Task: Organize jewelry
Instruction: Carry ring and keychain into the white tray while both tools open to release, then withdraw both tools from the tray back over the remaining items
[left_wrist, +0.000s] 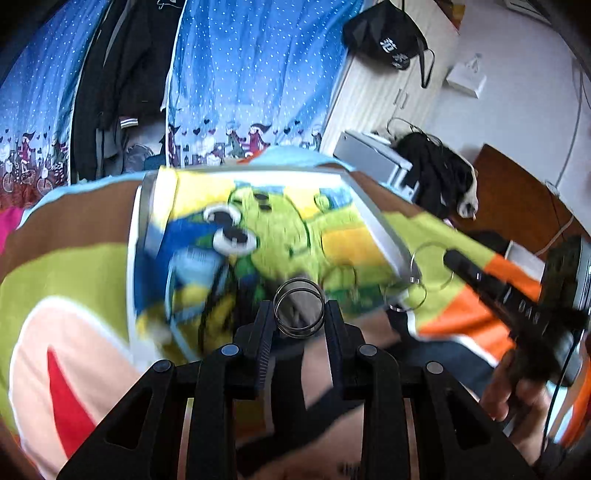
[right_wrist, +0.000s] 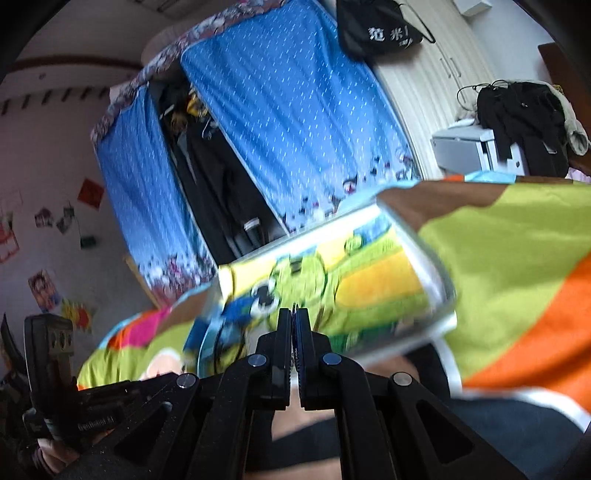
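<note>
Gripped between the jaws of the left gripper (left_wrist: 299, 314) is a coiled wire bangle (left_wrist: 298, 307), lifted above the cartoon-printed bedspread (left_wrist: 74, 266). More thin rings (left_wrist: 430, 269) are seen just beside the corner of a clear-lidded box (left_wrist: 373, 218) lying on the bed. The right gripper (right_wrist: 294, 325) is closed tight; whether anything thin is pinched there cannot be told. A carry step appears to be in hand; next, the bangle probably needs placing in the box.
</note>
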